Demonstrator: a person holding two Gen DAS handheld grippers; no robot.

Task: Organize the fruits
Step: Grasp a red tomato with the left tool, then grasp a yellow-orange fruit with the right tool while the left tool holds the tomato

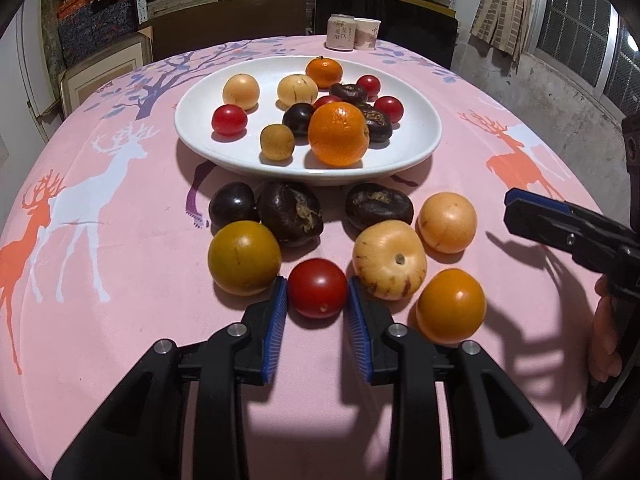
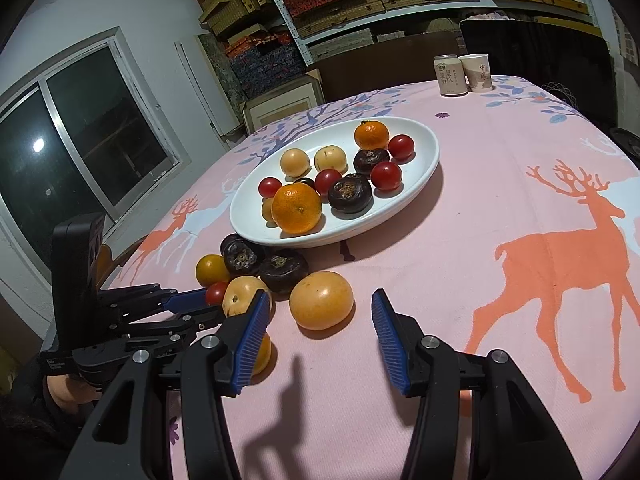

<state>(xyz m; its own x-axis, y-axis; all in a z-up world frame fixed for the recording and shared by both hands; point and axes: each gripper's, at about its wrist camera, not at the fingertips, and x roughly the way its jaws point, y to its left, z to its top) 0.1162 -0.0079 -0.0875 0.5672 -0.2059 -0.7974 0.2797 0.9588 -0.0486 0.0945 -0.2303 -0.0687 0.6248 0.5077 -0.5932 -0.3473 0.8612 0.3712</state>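
Covering the counter (image 1: 120,320), a pink deer-print cloth; shelving behind. Left fingers (image 1: 280,304) clamp a red tomato (image 1: 317,288); right fingers (image 2: 384,320) apart, empty. Can (image 1: 341,31) lettering illegible.

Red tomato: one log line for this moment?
left gripper shut on tomato | right gripper open | plate part-filled
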